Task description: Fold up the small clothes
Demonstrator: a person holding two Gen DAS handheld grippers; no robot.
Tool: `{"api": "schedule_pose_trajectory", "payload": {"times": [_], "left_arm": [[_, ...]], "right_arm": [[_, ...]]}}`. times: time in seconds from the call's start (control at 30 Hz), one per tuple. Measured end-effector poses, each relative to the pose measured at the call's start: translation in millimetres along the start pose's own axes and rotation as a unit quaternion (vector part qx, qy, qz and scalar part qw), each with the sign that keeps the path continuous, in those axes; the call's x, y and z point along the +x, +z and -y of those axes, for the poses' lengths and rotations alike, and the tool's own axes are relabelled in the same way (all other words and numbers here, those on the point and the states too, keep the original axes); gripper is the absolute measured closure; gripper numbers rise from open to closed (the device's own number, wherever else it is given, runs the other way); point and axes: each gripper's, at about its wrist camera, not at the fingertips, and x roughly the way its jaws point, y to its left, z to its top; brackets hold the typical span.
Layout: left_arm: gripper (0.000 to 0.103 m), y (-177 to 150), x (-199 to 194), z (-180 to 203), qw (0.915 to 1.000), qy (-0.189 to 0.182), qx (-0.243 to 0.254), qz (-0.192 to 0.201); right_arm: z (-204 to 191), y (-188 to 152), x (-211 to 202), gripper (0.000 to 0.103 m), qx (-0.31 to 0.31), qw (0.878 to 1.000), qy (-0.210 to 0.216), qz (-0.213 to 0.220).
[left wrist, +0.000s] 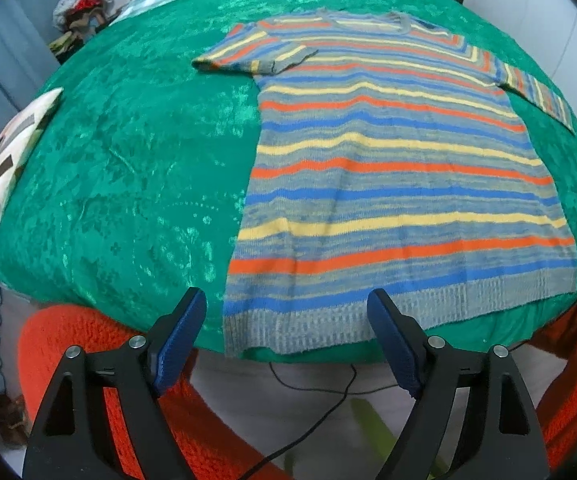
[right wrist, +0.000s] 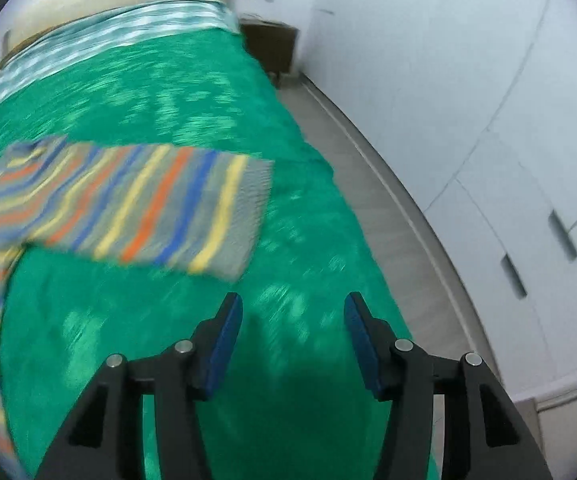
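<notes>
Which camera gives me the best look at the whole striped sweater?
The left wrist view: the striped sweater lies flat on the green bedspread, visible from collar to hem with both sleeves, in sharp focus. The right wrist view shows only one sleeve and part of the body's edge, blurred.

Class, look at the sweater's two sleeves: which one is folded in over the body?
The left sleeve: its cuff lies across the striped sweater. The right sleeve stretches straight out onto the green bedspread.

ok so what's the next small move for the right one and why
Probably ease the right hand-held gripper forward to the cuff of the striped sweater. Its jaws are open and empty over the green bedspread, the sleeve lies spread out just ahead, and the garment looks flat and unfolded.
</notes>
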Motion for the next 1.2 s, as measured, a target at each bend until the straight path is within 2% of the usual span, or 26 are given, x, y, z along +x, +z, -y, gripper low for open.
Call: {"api": "schedule_pose_trajectory", "payload": {"times": [0.33, 0.53, 0.63, 0.73, 0.93, 1.2], "left_arm": [[0.015, 28.0, 7.6, 22.0, 0.9984, -0.014, 0.033, 0.044], [0.014, 23.5, 31.9, 36.8, 0.9985, -0.025, 0.013, 0.047], [0.013, 13.1, 50.7, 40.5, 0.9991, -0.021, 0.02, 0.031], [0.004, 5.5, 57.7, 40.8, 0.9986, -0.015, 0.03, 0.042], [0.001, 4.7, 66.6, 36.9, 0.9989, -0.029, 0.016, 0.034], [0.0, 2.0, 69.6, 36.2, 0.9986, -0.029, 0.024, 0.037]], "right_arm": [[-83.0, -63.7, -108.0, 0.047, -0.037, 0.996, 0.072, 0.023], [-147.9, -101.7, -148.6, 0.044, -0.061, 0.988, 0.138, 0.018], [-174.1, -117.0, -151.9, 0.044, -0.082, 0.977, 0.196, 0.012], [-196.3, -136.7, -146.5, 0.044, -0.118, 0.97, 0.211, 0.008], [-212.0, -164.7, -108.9, 0.044, -0.132, 0.966, 0.217, -0.049], [-206.1, -163.9, -102.8, 0.04, -0.12, 0.967, 0.221, -0.053]]}}
